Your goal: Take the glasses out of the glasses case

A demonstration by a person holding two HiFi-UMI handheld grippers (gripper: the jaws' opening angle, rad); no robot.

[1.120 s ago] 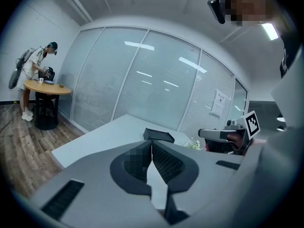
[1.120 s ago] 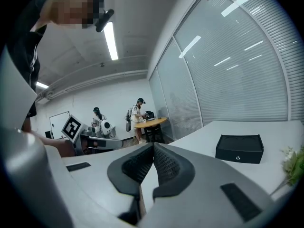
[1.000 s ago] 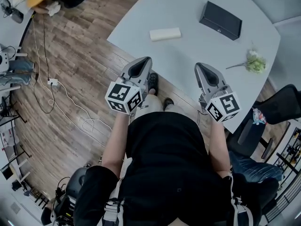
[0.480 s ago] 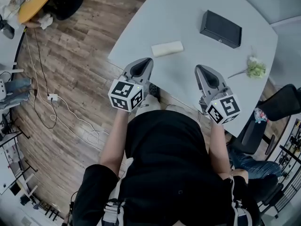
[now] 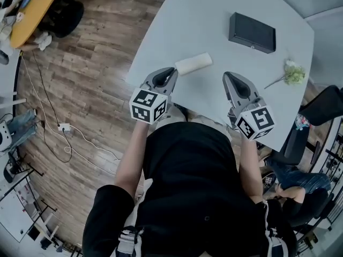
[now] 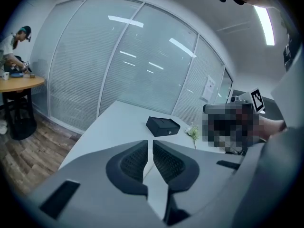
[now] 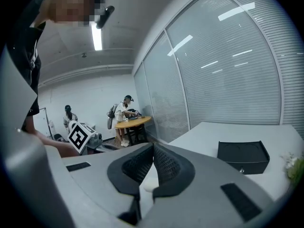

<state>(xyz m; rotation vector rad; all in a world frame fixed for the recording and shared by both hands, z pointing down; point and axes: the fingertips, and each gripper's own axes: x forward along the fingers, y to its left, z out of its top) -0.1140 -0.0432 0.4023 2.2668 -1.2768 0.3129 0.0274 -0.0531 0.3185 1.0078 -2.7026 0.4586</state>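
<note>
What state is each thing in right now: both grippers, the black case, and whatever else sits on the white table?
Left gripper: shut, empty.
Right gripper: shut, empty.
Black rectangular glasses case: closed, flat on the white table, untouched.
Cream-white oblong bundle: lying on its side near the table edge, just ahead of the left gripper.
Small green-and-white flower sprig: lying flat on the table.
</note>
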